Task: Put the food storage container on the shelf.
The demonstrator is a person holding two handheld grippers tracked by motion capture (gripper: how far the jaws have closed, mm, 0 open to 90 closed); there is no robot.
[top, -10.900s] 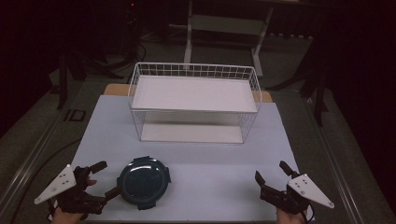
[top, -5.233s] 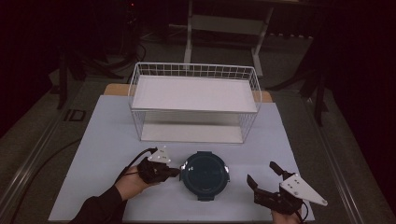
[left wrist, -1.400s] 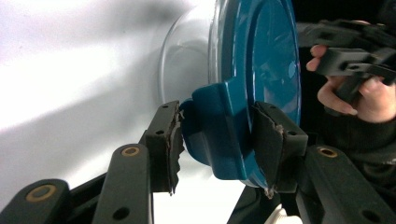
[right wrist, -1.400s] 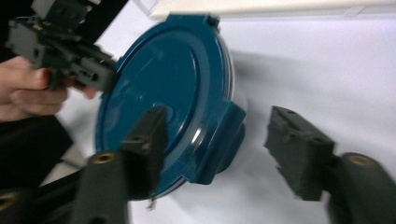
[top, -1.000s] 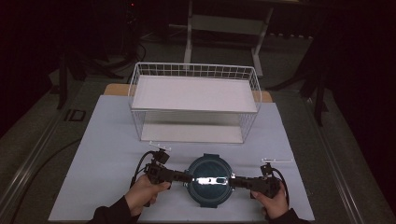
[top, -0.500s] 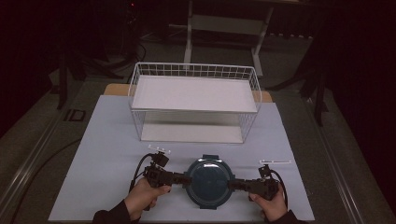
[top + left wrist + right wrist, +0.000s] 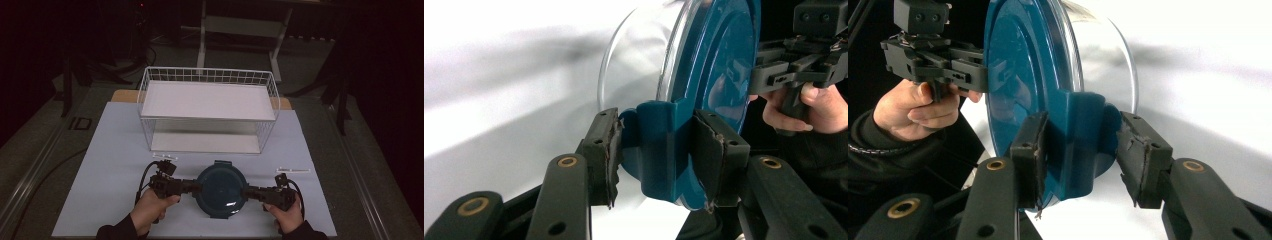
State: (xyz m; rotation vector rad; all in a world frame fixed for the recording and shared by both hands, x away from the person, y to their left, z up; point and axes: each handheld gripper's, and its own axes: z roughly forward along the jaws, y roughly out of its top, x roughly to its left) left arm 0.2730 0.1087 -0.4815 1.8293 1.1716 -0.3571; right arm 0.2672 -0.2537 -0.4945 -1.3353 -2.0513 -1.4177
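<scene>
Both claws have closed in from the desk's near corners onto a round container that has shifted right from its earlier spot. Left claw (image 7: 194, 186) is reaching rightward, its jaws clamping the teal lid tab (image 7: 655, 150) on the container (image 7: 220, 189). That container is sitting flat, lid up, on the white desk (image 7: 115, 145), in front of the wire basket (image 7: 207, 107). Right claw (image 7: 246, 192) is pointing leftward, its jaws bracketing the opposite tab (image 7: 1083, 140), one pad touching and the other a little apart.

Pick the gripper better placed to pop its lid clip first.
Left, probably. The left gripper has both pads pressed on the left clip of the teal lid; the right gripper shows a gap between one pad and the right clip.
</scene>
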